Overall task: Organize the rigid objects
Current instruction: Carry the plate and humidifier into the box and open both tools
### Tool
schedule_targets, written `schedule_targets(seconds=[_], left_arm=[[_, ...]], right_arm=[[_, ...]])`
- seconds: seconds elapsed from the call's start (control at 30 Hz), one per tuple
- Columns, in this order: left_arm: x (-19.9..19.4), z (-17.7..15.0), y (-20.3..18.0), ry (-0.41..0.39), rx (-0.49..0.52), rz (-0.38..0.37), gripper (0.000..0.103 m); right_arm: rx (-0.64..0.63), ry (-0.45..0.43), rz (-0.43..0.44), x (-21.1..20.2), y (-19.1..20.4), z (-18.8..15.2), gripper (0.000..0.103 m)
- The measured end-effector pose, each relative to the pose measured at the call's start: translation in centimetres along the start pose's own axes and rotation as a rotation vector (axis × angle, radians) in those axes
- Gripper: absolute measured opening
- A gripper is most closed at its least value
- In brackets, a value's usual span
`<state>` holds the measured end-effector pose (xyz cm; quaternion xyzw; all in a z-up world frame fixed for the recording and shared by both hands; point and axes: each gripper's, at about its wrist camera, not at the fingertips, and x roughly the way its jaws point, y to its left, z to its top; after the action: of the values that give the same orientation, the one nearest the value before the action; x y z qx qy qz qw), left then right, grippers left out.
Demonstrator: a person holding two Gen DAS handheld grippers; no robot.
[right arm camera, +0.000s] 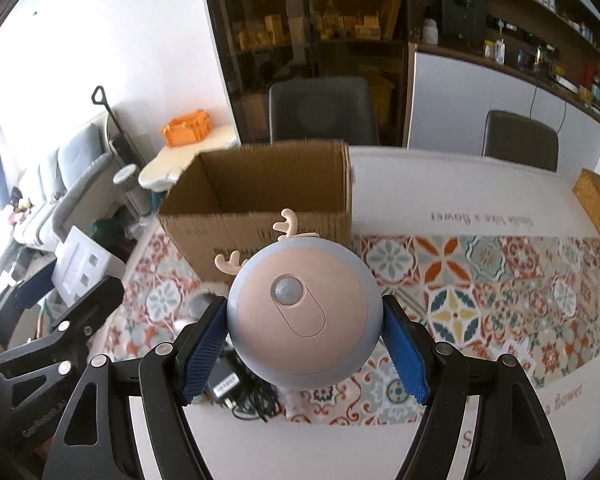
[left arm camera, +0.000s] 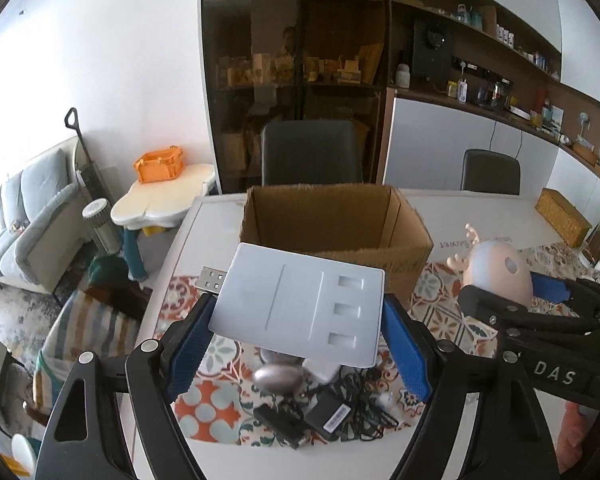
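Patterned tablecloth carries an open cardboard box; its floor is hidden by the walls. Left gripper, before the box, clamps a flat white device with a USB plug, hiding part of the cable clutter below. Right gripper, beside the box, clamps a round antlered sensor light, whose face only the right wrist view shows.

Patterned tablecloth over white table. Wicker box near far right edge. Two dark chairs behind. Orange crate on small side table. Grey sofa at left. Glass-fronted cabinet against wall.
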<state>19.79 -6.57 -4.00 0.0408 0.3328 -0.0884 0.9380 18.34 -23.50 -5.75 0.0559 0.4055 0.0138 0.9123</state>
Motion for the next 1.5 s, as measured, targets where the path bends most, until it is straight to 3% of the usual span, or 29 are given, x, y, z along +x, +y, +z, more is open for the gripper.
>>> schedule_targets(seconds=[0.23,0.6,0.93,1.33,1.5], left_arm=[[0.8,2.6,0.3,-0.028,0.018,-0.010,0.081],[5.0,6.3,0.5,-0.017,0.058,0.001,0.081],[9.4,8.7,-0.3,0.046,0.111,0.023,0.081],[14.7,9.7,-0.4,0.178,0.080,-0.057,0.082],[15.4,9.6,-0.1,0.182,0.053,-0.035,0.091]], right_arm=[[0.011,-0.053,0.005,-0.7,0.2,2.9,0.075],[0.018,-0.051,0.005,2.1,0.2,6.6,0.075],[0.005,-0.022,-0.007,5.2,-0.1,9.4,0.075],[0.019,0.057,-0.030,9.1,-1.5,11.5,0.075],[0.027,0.078,-0.029,10.0,-1.8,11.7,0.075]])
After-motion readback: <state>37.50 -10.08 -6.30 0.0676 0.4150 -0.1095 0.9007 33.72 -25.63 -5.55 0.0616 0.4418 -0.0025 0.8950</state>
